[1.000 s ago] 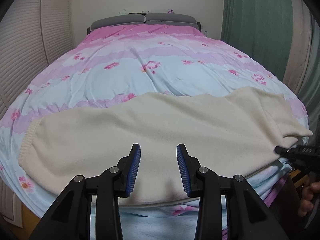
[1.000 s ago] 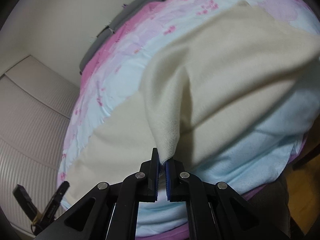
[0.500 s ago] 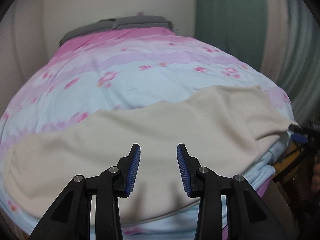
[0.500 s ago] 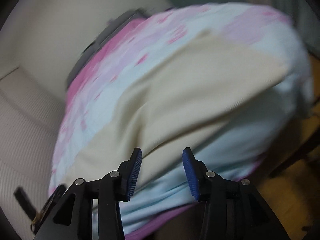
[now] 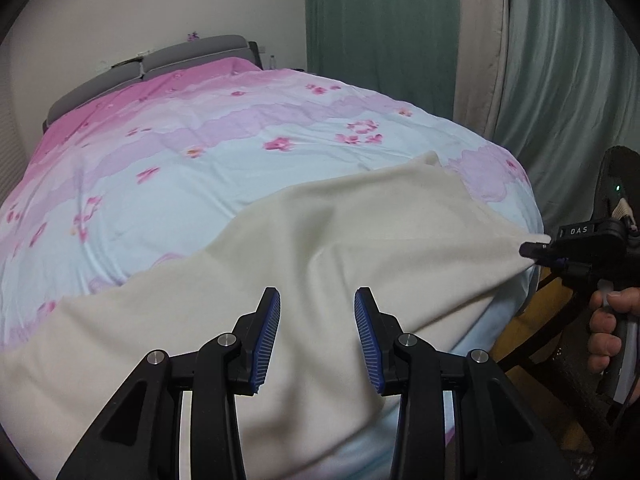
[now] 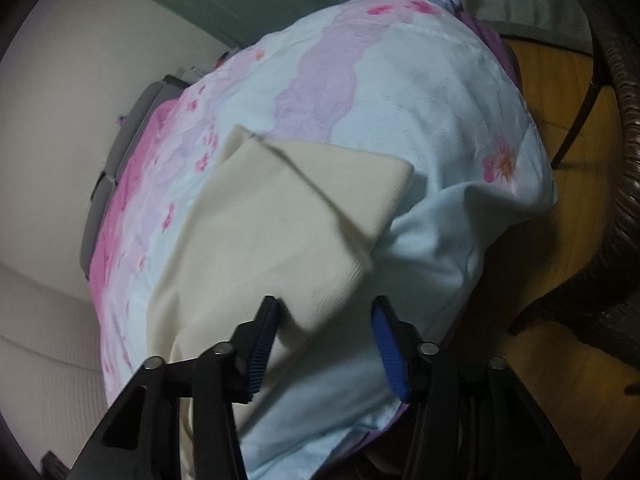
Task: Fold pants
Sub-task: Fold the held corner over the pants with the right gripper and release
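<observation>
Left wrist view: cream pants (image 5: 328, 264) lie spread across the near end of the bed, on a floral duvet (image 5: 192, 160) in pink, lilac and pale blue; fabric mostly flat, one soft crease near centre, far edge running from 9 o'clock up toward 1 o'clock. Left gripper (image 5: 316, 336) sits at 6 o'clock, jaws wide apart, nothing between them, blue pads over the cloth; contact not readable. Right gripper (image 5: 538, 250) at 3 o'clock, at the pants' pulled-out corner; from here its tips look close together on that corner, but the angle is poor. Bare hand (image 5: 608, 328) on its handle at 4 o'clock. Grey headboard (image 5: 160, 68) at 11 o'clock, green curtain (image 5: 380, 28) at 12–2 o'clock; open duvet beyond the pants. Right wrist view: pants (image 6: 272, 240) show two stacked cuff ends with ribbed hems, pointing to 2 o'clock, lying by the bed's corner. Right gripper (image 6: 324, 344) at 6 o'clock, jaws clearly wide; cuff fabric lies between the pads and touches the left pad, not clamped. Duvet edge drops off at 4 o'clock to wood floor (image 6: 560, 100); dark wicker chair (image 6: 624, 128) at 3 o'clock, close to the bed corner.
</observation>
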Tool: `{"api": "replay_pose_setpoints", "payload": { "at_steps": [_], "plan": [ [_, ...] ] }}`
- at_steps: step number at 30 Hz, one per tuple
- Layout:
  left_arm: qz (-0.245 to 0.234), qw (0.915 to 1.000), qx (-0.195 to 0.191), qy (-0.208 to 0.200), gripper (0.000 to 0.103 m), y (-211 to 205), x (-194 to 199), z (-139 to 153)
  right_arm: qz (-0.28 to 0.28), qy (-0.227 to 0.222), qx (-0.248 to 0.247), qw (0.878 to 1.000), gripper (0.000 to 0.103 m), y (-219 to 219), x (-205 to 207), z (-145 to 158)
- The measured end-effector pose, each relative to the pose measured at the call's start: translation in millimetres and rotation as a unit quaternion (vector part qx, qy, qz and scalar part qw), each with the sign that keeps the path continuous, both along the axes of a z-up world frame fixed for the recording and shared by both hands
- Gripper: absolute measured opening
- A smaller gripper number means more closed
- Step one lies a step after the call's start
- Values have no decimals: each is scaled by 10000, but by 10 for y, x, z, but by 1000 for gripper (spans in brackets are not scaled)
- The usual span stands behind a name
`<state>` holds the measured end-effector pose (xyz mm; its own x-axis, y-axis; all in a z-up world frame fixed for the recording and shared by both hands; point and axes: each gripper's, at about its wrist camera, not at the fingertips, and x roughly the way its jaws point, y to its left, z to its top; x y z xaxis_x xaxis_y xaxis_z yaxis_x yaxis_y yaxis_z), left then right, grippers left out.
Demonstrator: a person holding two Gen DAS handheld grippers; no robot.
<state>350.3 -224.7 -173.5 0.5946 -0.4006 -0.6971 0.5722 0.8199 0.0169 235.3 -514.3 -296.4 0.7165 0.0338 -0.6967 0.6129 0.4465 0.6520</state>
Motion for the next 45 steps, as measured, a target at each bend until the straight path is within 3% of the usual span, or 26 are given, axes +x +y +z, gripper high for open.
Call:
{"api": "replay_pose_setpoints", "payload": {
  "at_steps": [1, 7, 10, 12, 14, 17, 21, 26, 30, 32, 34, 39, 42, 45],
  "plan": [
    [-19, 10000, 0, 21, 38, -59, 24, -1, 41, -120, 3, 9999, 8, -25, 29, 21],
    [-123, 9999, -47, 80, 39, -412, 203, 9, 360, -450, -1017, 9931, 7, -116, 334, 517],
    [-215, 9996, -121, 133, 41, -578, 257, 5, 179, -772, -1690, 9824, 7, -299, 334, 910],
    [-309, 9994, -120, 126, 43, -705, 266, -28, 166, -904, -1803, 9793, 6, -448, 318, 1049],
    [-386, 9991, -69, 171, 43, -808, 282, -96, 307, -696, -1606, 9841, 6, -570, 371, 935],
    [-472, 9984, 33, 297, 43, -928, 297, -213, 451, -98, -1152, 9923, 7, -629, 417, 490],
    [-596, 9974, 189, 348, 43, -1057, 303, -328, 492, 313, -670, 9960, 7, -654, 366, 49],
    [-685, 9966, 239, 398, 43, -1207, 363, -382, 626, 522, -578, 9950, 9, -648, 396, -121],
    [-979, 9946, 254, 248, 43, -1364, 414, -271, 620, 779, -787, 9919, 43, -663, 344, -38],
    [-1227, 9920, 254, 158, 44, -1478, 451, -183, 581, 685, -953, 9914, 44, -695, 266, 116],
    [-1470, 9888, 249, 49, 44, -1607, 523, -77, 531, 667, -1170, 9895, 55, -719, 196, 274],
    [-1753, 9840, 152, -269, 44, -1915, 817, 107, 580, 342, -2057, 9763, 57, -796, 266, 823],
    [-1919, 9813, -29, -150, 44, -2051, 1025, 78, 1348, 96, -2411, 9611, 57, -823, 690, 989],
    [-1866, 9822, 101, -171, 44, -2134, 1159, -36, 2304, 171, -2683, 9352, 57, -827, 1273, 908]
  ]
}}
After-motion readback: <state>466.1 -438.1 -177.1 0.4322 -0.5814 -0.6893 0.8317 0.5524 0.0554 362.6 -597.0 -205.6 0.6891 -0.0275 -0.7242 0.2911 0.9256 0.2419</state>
